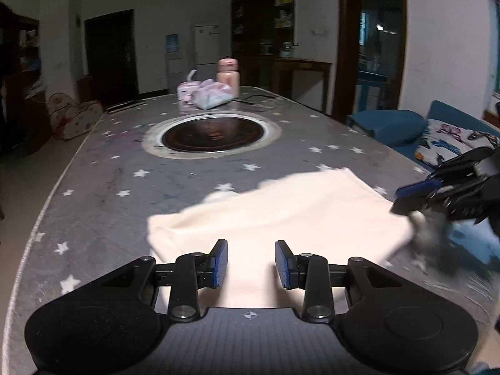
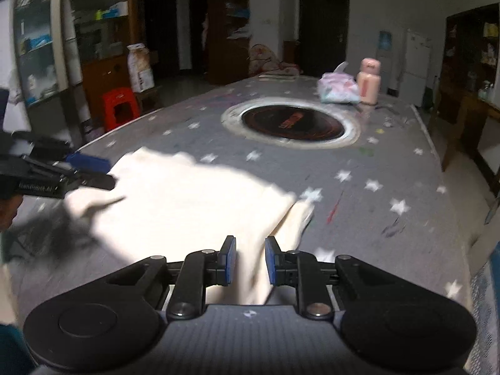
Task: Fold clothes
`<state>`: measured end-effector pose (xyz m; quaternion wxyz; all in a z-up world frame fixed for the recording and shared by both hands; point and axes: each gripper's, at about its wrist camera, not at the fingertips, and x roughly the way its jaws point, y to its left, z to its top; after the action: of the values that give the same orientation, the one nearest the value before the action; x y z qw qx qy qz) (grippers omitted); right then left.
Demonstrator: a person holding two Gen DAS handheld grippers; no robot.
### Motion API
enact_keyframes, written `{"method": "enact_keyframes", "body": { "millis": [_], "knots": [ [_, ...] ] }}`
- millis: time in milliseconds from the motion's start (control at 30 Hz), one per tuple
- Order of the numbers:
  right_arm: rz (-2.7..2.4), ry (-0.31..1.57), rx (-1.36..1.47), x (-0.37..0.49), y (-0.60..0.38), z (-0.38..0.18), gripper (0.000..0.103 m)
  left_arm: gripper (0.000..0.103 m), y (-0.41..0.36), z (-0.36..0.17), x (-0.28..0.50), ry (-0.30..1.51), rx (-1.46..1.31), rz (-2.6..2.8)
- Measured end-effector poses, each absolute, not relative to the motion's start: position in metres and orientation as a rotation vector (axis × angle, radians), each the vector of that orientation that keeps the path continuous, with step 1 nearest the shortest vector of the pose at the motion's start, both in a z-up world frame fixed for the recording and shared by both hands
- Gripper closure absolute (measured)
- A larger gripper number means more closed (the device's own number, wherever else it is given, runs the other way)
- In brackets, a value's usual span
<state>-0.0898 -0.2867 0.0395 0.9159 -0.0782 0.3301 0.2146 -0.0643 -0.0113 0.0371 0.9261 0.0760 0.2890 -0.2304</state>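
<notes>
Dim room with dark shelving behind, and across the lower half of both views ran our grey, star-printed desk (image 1: 103, 168) with its round dark hotplate (image 1: 212, 134) set in the middle. On the near part of that desk, centre to right of the left wrist view, lay the cream garment (image 1: 281, 206), partly folded, one flap tucked under at its right edge.

To do this fold well, we judged we should lift both near corners evenly, carry them over level, and lay the edge down square before smoothing; uneven height would skew the crease.

Our left gripper (image 1: 251, 264) sat low at centre frame, its blue fingers (image 1: 218, 262) apart over the near hem, the cloth showing between them without being pinched. Our right gripper (image 2: 250, 261) had fingers (image 2: 229, 261) narrowly apart, and we could not tell whether they clamped the strip of cloth between them.

At upper centre stood a pink bottle (image 1: 227, 76), well clear.
</notes>
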Motion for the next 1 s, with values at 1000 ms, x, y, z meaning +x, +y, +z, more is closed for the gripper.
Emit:
{"method": "enact_keyframes", "body": {
  "millis": [1000],
  "knots": [
    [0.635, 0.602, -0.262, -0.098, -0.193, 0.032, 0.062, 0.043, -0.002, 0.023, -0.092, 0.590, 0.172, -0.409]
  ]
}}
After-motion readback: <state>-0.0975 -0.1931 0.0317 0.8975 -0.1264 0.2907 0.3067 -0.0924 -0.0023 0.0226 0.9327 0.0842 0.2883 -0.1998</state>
